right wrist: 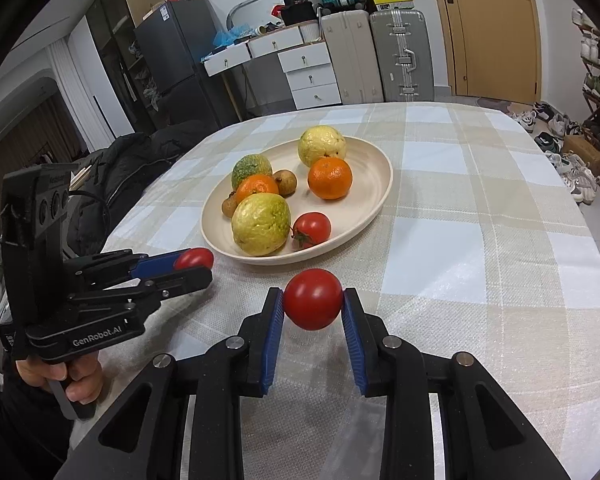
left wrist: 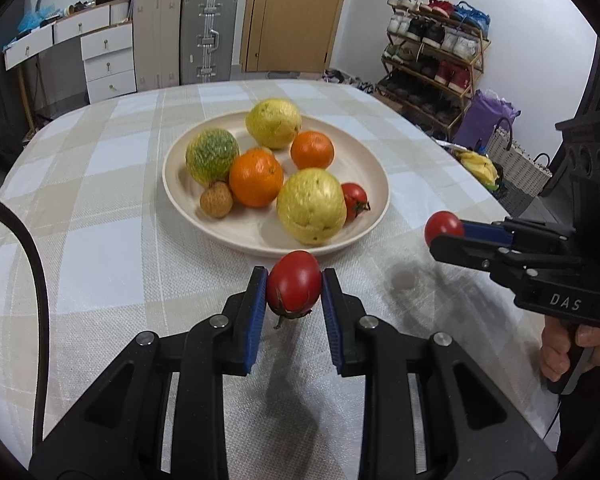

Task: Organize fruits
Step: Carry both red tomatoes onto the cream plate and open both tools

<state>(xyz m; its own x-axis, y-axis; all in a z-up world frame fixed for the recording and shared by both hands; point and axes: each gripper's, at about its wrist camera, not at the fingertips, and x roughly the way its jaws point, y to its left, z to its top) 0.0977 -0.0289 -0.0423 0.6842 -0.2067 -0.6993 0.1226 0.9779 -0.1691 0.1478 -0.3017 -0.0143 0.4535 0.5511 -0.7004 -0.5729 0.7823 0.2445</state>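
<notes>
Two handheld grippers, each carrying one tomato toward a shared plate. The left gripper (left wrist: 294, 286) is clamping a tomato (left wrist: 294, 283) between its blue pads (left wrist: 256, 312), stem end pointing down, just short of the plate's (left wrist: 260, 240) near rim and off the tablecloth (left wrist: 100, 240). The right gripper (right wrist: 313, 300) is likewise pinching a second tomato (right wrist: 313, 299) across its widest part, which is probably keeping the smooth, round fruit from slipping out. Both tongs are therefore grasping fruit, neither released.

The plate is already holding two guavas (left wrist: 311, 205), two oranges (left wrist: 256, 178), a green-mottled fruit (left wrist: 212, 156), small brown fruits (left wrist: 217, 199) and a third tomato (left wrist: 355, 201) lying near the rim on the right gripper's side. Judging by this, the sorting is nearing completion, with the two held tomatoes being the last pieces outside the plate. The open patch at the plate's near edge appears to be the likeliest landing spot; gentle release is advisable, since tomatoes bruise and roll easily.
</notes>
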